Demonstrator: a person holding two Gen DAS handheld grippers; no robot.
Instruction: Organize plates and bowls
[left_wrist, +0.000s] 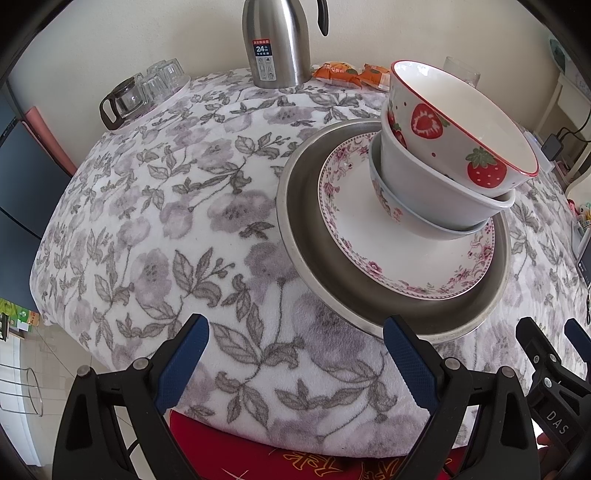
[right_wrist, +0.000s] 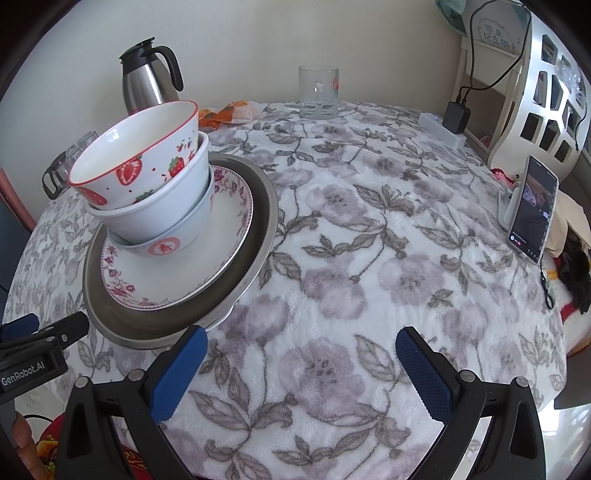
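Over on the left wrist cam, I'm hovering the left gripper (left_wrist: 291, 354) with jaws wide apart and gripping nothing, just short of the metal tray (left_wrist: 303, 236). Sitting on it is the floral plate (left_wrist: 369, 236) carrying three nested bowls, strawberry bowl (left_wrist: 443, 122) topmost and leaning. Bumping that tray rim is probably going to topple them.

Right wrist cam: the right gripper (right_wrist: 301, 369) is also hanging spread and empty over the tablecloth (right_wrist: 369, 229), stack off to its left. The plush cloth is looking snaggy, honestly.

3 bowls (left_wrist: 443, 158) nested (tilted) on plates (left_wrist: 369, 236).
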